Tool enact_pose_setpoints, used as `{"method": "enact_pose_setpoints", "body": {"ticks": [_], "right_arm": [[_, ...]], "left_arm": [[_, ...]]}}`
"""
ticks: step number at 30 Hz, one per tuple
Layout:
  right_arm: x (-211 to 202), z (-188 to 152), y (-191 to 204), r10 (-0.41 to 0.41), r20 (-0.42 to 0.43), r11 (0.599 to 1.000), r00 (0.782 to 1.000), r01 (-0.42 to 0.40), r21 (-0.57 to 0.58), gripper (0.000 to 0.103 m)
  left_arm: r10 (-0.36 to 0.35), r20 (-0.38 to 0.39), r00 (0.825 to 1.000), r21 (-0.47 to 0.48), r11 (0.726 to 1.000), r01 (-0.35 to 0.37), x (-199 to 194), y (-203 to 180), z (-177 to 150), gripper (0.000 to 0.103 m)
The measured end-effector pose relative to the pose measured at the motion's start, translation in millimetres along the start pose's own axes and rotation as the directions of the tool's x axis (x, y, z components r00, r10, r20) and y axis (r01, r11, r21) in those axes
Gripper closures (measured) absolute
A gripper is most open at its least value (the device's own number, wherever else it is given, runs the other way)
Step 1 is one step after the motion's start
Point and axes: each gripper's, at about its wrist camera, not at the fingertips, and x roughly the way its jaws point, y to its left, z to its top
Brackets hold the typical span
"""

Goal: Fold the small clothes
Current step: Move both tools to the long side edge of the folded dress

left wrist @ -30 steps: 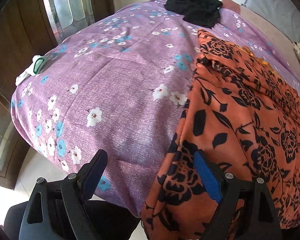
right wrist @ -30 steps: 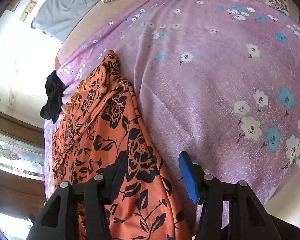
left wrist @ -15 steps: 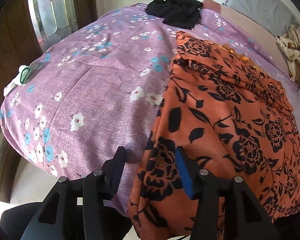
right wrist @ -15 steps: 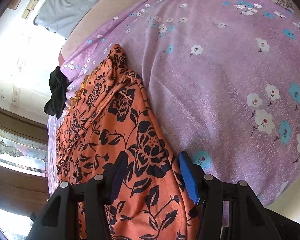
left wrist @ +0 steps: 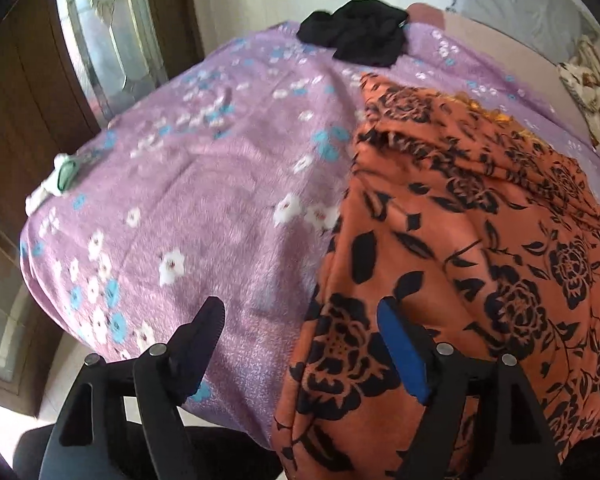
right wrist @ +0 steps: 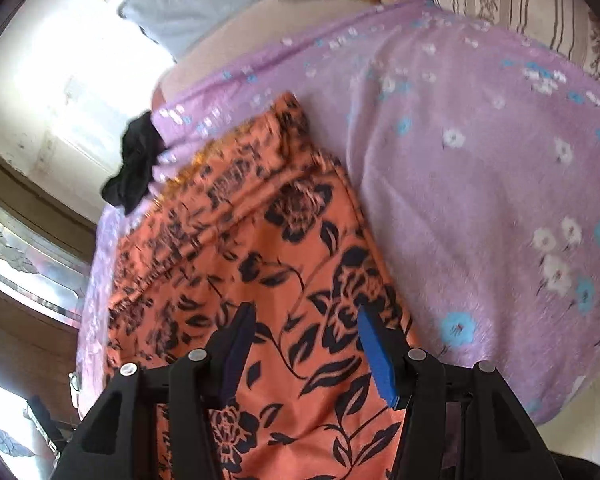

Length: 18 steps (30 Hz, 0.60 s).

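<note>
Both the left gripper [left wrist: 300, 320], its jaws just opening wider, and the half-open right gripper [right wrist: 306, 320] hold nothing above the near hem of the orange garment [left wrist: 480, 248] on the bed [left wrist: 204, 200], so the next move is probably to grip this hem

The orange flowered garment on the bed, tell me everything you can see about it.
The orange garment is thin, soft-looking cloth printed with black roses and leaves. It lies spread lengthwise on the purple floral bedsheet, mostly flat, with a bunched, wrinkled fold along its far part and a bit of yellow-orange trim showing there. Its near end drapes over the bed's edge. It lies apart from the black clothing at the far edge. Both grippers hover over its near end with fingers apart, not pinching it.
</note>
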Motion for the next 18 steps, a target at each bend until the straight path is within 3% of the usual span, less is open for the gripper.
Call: {"method": "enact_pose_setpoints", "body": {"ticks": [3,7,18], "right_arm": [[10,-1,-6,-0.013,-0.04,1.0,0.999,0.014,0.025,0.046],[11,-3,-4,-0.025,-0.032,1.0,0.999,0.025,0.011,0.046],[14,-5,3,-0.066,-0.016,0.998,0.998,0.065,-0.021,0.043]], "left_arm": [[-0.016,-0.015,1.0,-0.046,0.999,0.016,5,9,2,0.024],[-0.016,-0.001,1.0,-0.061,0.998,0.016,3,13,3,0.024],[-0.012,0.11,0.994,-0.03,0.999,0.015,-20,10,14,0.024]]}}
